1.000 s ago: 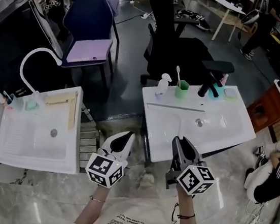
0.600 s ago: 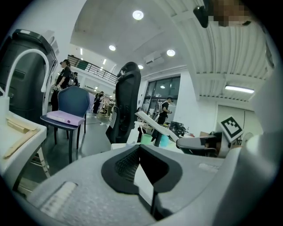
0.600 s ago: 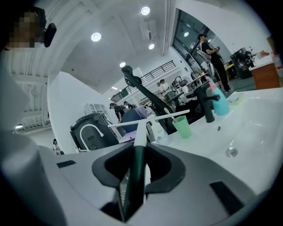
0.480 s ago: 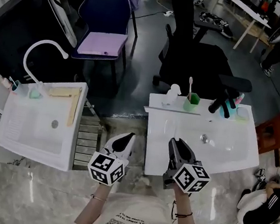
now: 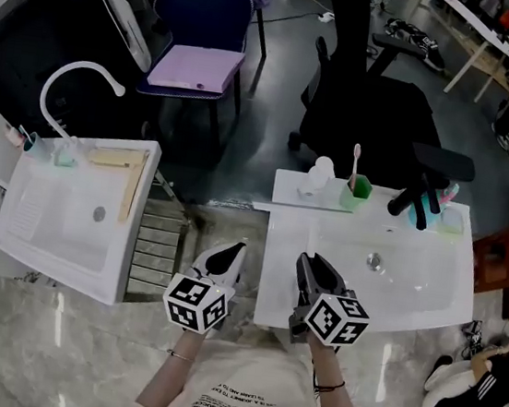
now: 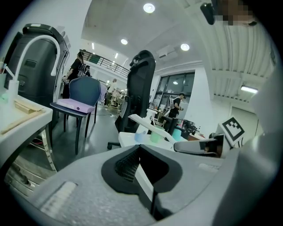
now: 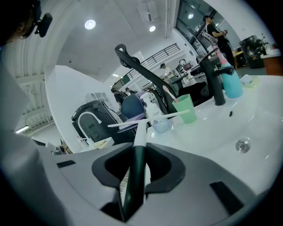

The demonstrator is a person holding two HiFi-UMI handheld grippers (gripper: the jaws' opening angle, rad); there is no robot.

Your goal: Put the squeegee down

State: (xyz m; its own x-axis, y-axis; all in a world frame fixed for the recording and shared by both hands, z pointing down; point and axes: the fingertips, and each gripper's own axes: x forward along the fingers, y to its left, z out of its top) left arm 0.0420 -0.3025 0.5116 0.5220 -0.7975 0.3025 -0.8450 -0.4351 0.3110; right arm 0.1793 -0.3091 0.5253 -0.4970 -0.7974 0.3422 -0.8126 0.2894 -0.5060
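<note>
Now lower and nearer the white washbasin (image 5: 411, 286), the right gripper (image 5: 308, 263) clamps the squeegee (image 7: 138, 145) by its handle; left gripper (image 5: 233, 253) closed, empty. Squeegee not yet set down, release pending

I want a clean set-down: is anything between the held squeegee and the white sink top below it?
Nothing visible. The right gripper holds the white-bladed, dark-handled squeegee over bare white sink top; the green cup and black tap stand beyond its blade.
</note>
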